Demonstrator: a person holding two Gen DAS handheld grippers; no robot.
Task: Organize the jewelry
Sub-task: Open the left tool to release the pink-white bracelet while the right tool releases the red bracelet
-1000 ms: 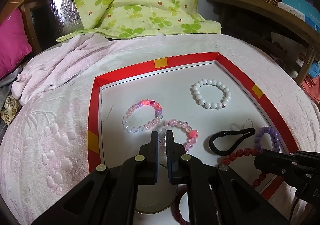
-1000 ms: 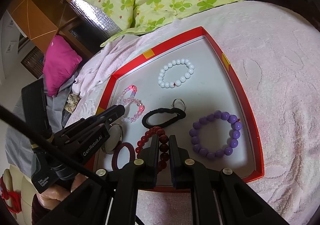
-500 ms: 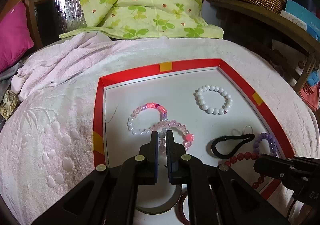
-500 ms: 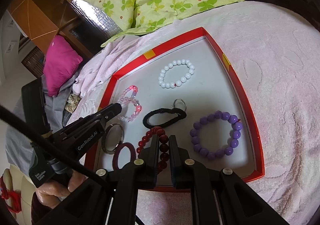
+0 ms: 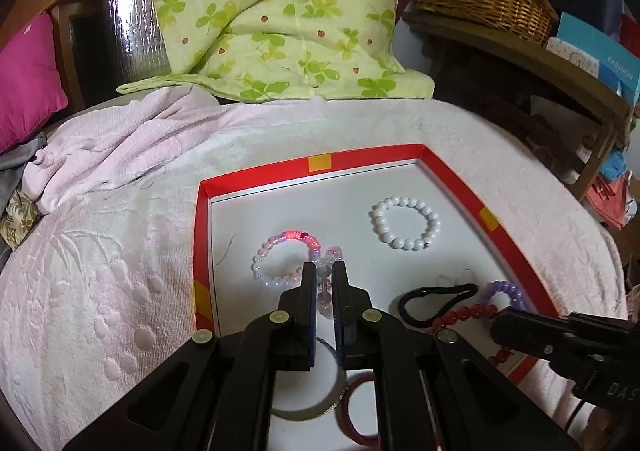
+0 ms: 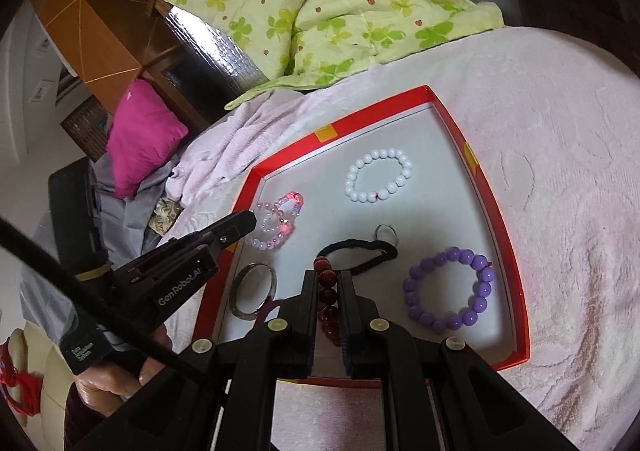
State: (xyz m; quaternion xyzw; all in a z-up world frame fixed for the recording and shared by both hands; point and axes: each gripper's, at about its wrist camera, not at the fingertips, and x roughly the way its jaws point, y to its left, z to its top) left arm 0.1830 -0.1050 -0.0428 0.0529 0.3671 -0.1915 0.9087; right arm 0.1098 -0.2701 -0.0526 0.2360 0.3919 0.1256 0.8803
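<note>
Left gripper is hovering over the red-rimmed tray, fingers nearly pressed together, nothing clamped; pale pink bead bracelet is showing through the narrow gap. Pink-and-clear bracelet is lying just beside it, white bracelet farther back. Right gripper is sitting fingers close together, dark red bead bracelet between them, contact unclear. Purple bracelet is lying at right.

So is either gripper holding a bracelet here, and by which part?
Left gripper pinches the pale pink bracelet by its beads; right gripper pinches the dark red bracelet likewise.
</note>
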